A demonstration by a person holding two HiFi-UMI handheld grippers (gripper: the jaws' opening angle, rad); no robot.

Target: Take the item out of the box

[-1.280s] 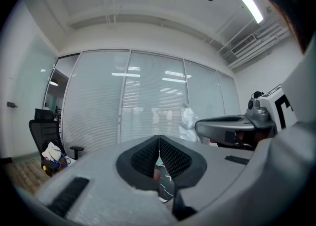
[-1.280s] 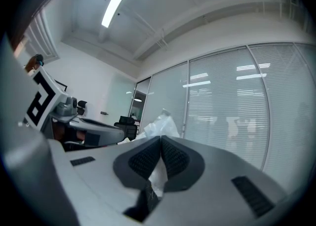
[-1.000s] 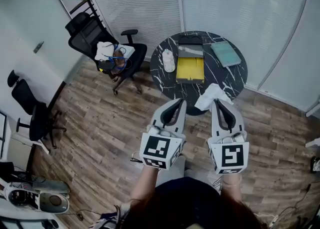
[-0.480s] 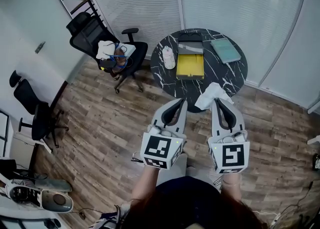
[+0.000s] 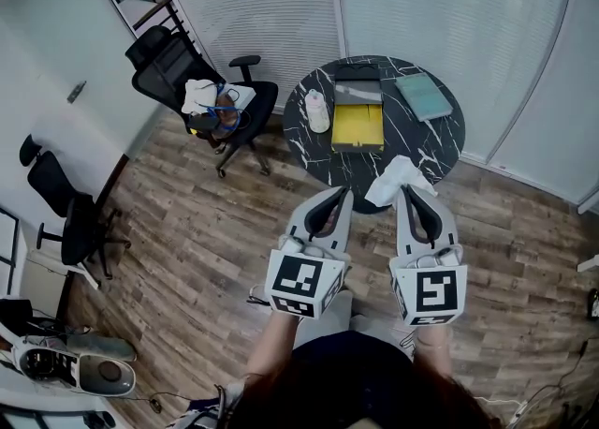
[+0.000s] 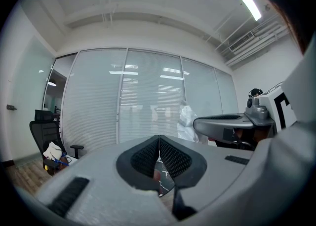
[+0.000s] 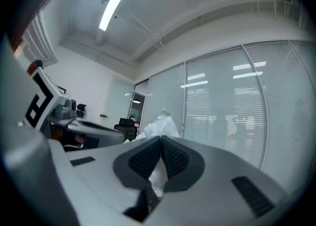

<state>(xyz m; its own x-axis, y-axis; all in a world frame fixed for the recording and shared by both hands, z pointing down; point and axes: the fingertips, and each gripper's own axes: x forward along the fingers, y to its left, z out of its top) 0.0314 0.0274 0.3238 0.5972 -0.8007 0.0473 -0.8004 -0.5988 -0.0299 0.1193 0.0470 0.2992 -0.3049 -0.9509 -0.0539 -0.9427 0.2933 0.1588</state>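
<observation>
Right gripper (image 5: 412, 195): jaws closed on a crumpled white bag (image 5: 395, 179), held raised at the near edge of the round worktop (image 5: 440, 144). The bag is probably the item from the open yellow box (image 5: 357, 127) mid-worktop. Left gripper (image 5: 339, 196): jaws together, empty, alongside. Teal book (image 5: 422, 97) and office chair (image 5: 187, 81) obstruct nothing.

Table (image 5: 304, 151) is marked as black marble, white-veined; box (image 5: 357, 127) interior is shown yellow; book (image 5: 423, 97) is seen teal, possibly grey-green; floor (image 5: 187, 230) is brown wood-grain.
</observation>
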